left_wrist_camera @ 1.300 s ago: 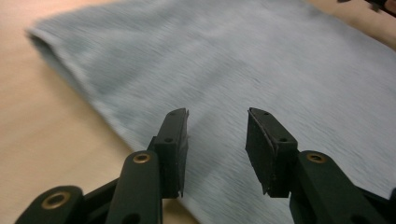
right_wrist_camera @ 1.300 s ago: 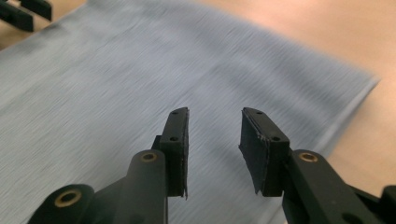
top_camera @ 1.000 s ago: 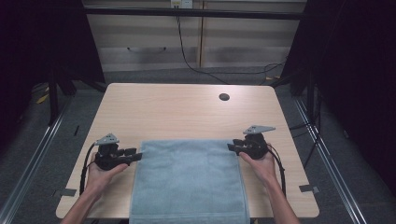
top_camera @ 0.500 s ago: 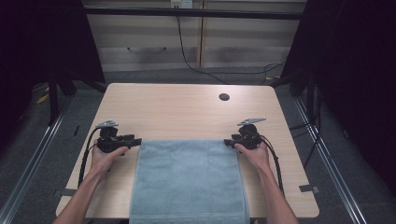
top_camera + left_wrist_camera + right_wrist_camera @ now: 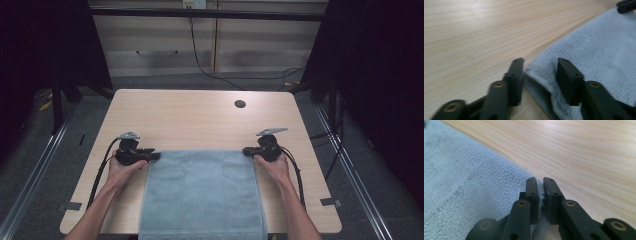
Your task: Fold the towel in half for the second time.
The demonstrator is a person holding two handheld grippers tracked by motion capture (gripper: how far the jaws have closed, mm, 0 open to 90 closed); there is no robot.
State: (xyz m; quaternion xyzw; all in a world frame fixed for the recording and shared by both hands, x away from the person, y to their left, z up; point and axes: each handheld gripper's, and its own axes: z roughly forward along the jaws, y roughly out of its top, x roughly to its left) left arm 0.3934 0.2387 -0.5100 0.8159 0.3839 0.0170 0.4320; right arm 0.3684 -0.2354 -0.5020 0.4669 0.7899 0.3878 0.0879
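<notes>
Step now: grabbing the 2 far corners of the soft, fuzzy grey-blue towel (image 5: 202, 192). It lies flat on the pale wood counter (image 5: 200, 117), at the near edge, w/ its near end hanging over that edge.

Right gripper (image 5: 248, 151): fingers have just been closing, now almost together, pinching the towel's far right corner between them.

Left gripper (image 5: 155, 156): fingers (image 5: 515, 80) have also been closing but sit partly apart; far left corner bunched between them, not squeezed yet.

Next, I think: left must finish its pinch. Then lift both corners together & evenly, since the cloth is floppy.

A small dark round hole (image 5: 240, 104) sits near the counter's far right corner.
</notes>
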